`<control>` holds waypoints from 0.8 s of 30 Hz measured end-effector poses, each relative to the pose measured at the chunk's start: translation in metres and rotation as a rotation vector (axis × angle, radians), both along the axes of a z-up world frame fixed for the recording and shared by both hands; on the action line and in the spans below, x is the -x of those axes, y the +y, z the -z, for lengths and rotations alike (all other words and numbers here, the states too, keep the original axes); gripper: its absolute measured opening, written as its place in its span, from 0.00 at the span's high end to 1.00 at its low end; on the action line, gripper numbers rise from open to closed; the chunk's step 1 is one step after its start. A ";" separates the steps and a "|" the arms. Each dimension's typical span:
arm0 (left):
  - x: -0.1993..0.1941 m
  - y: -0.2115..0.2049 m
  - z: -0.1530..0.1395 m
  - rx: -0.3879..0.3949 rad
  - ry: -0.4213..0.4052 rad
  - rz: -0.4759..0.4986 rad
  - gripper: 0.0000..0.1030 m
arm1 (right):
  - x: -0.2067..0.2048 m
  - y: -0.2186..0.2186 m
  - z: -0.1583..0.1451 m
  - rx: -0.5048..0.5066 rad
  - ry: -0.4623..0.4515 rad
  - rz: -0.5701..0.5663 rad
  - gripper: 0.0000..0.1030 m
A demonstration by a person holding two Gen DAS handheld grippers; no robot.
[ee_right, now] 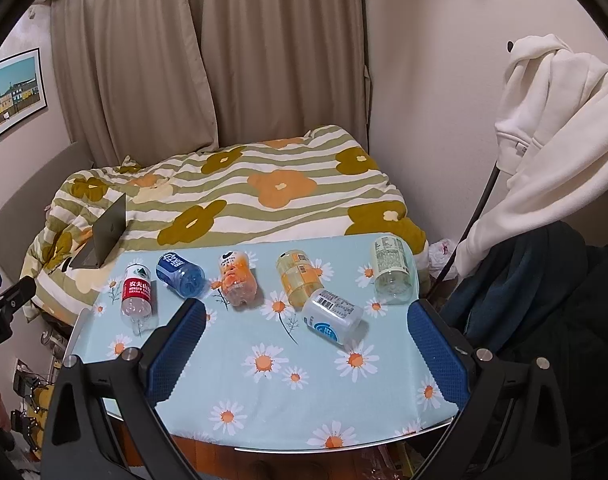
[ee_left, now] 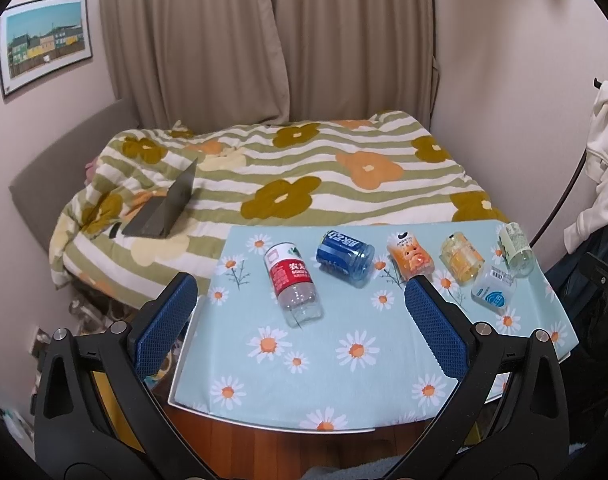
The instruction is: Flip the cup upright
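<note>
Several plastic cups cut from bottles lie on their sides on the daisy-print table [ee_left: 344,380] [ee_right: 304,408]. From the left: a red-label cup [ee_left: 291,276] [ee_right: 137,286], a blue cup [ee_left: 344,254] [ee_right: 179,272], an orange cup [ee_left: 410,260] [ee_right: 235,276], a yellow cup [ee_left: 462,258] [ee_right: 297,276], a white-and-blue cup [ee_left: 494,286] [ee_right: 332,314] and a pale green cup [ee_left: 516,246] [ee_right: 392,268]. My left gripper [ee_left: 299,292] is open and empty, above the table's near left part. My right gripper [ee_right: 306,320] is open and empty, above the near right part.
A bed with a flowered striped quilt [ee_left: 304,168] [ee_right: 243,200] lies behind the table, an open laptop [ee_left: 163,204] [ee_right: 103,236] on it. Curtains [ee_left: 263,40] hang behind. A white hoodie [ee_right: 556,128] and dark clothes [ee_right: 544,300] hang at the right.
</note>
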State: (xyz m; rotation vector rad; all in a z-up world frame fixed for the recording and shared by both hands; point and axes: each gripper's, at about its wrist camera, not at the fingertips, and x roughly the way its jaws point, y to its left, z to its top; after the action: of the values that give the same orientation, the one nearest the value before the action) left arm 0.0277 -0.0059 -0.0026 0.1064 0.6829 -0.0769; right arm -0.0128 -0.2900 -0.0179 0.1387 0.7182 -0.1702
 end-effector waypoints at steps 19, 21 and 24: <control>-0.010 -0.003 -0.014 -0.003 0.021 0.011 0.00 | -0.010 -0.009 -0.010 0.014 0.025 -0.027 0.02; -0.015 -0.008 -0.011 -0.008 0.043 0.014 0.00 | -0.020 -0.017 -0.008 0.027 0.049 -0.043 0.02; -0.023 -0.018 -0.001 -0.023 0.087 0.011 0.00 | -0.033 -0.032 0.001 0.048 0.084 -0.078 0.02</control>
State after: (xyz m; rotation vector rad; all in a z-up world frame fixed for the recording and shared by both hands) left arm 0.0509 -0.0238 -0.0019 0.1292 0.7707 -0.0846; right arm 0.0198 -0.3219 -0.0192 0.0572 0.8012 -0.1188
